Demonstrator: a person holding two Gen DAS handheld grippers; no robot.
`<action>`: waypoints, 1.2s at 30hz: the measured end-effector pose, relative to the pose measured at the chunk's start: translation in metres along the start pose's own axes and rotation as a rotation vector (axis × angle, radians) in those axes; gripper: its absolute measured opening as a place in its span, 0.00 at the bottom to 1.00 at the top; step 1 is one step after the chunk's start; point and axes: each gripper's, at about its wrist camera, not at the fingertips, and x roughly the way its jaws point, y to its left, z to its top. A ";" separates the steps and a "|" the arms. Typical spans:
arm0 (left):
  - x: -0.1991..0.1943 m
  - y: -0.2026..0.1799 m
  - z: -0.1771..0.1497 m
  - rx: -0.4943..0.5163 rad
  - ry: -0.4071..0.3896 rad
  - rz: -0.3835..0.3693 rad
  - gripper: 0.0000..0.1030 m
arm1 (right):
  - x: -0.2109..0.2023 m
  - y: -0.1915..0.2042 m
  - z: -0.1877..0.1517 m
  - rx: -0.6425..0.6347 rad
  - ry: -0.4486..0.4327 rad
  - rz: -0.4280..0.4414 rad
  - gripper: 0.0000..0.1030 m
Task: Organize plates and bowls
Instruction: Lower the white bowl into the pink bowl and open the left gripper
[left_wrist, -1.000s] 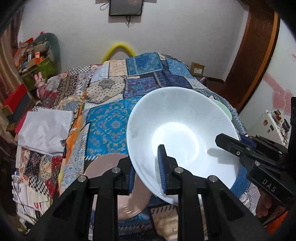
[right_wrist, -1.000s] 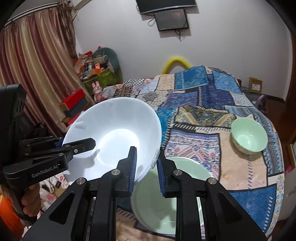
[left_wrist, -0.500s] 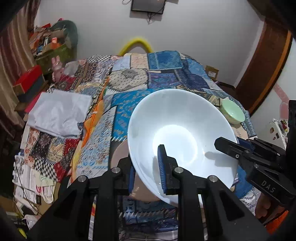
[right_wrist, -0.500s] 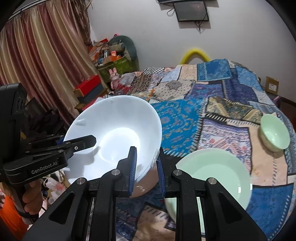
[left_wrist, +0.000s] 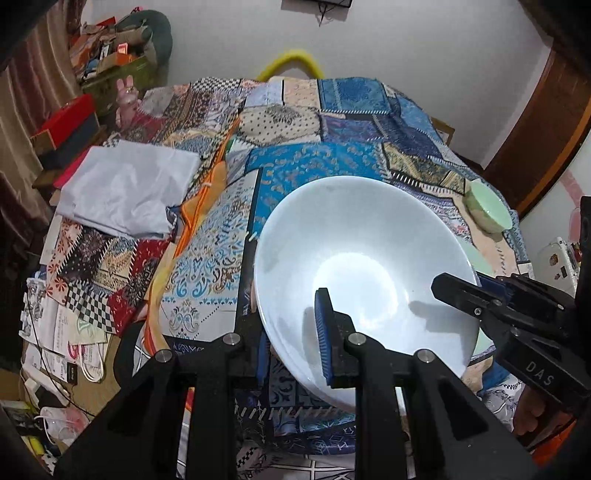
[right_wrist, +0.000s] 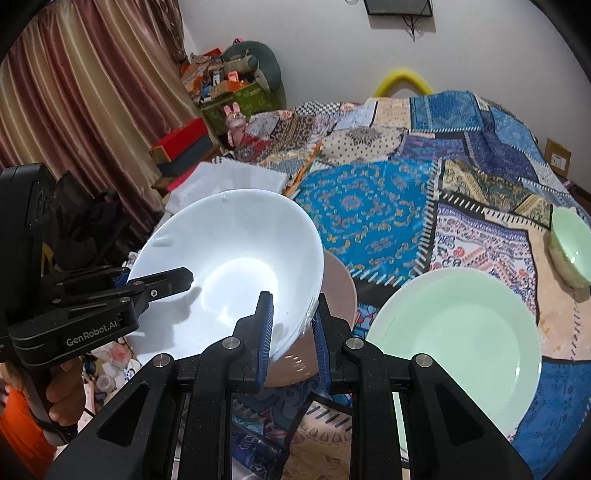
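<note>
Both grippers, left (left_wrist: 291, 347) and right (right_wrist: 291, 332), have jaws clamped on the white bowl's (right_wrist: 229, 266) rim, carrying it tilted above the bed (right_wrist: 369, 206). Next, I judge: lower it onto the pink plate (right_wrist: 340, 288) at its 4 o'clock.

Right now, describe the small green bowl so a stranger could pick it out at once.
Start from the patchwork quilt covering the bed and go to its right edge. Past the big pale green plate, on a beige patch, sits the small green bowl. It is the smallest dish, deep rather than flat, and neither gripper touches it, unlike the large white bowl.
</note>
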 end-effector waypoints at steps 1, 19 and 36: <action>0.004 0.001 -0.001 -0.001 0.008 0.002 0.21 | 0.003 -0.001 -0.001 0.002 0.007 -0.001 0.19; 0.057 0.009 -0.003 0.004 0.102 -0.002 0.21 | 0.041 -0.016 -0.013 0.045 0.113 -0.014 0.19; 0.074 0.013 -0.004 0.015 0.138 -0.011 0.21 | 0.045 -0.019 -0.012 0.034 0.135 -0.015 0.19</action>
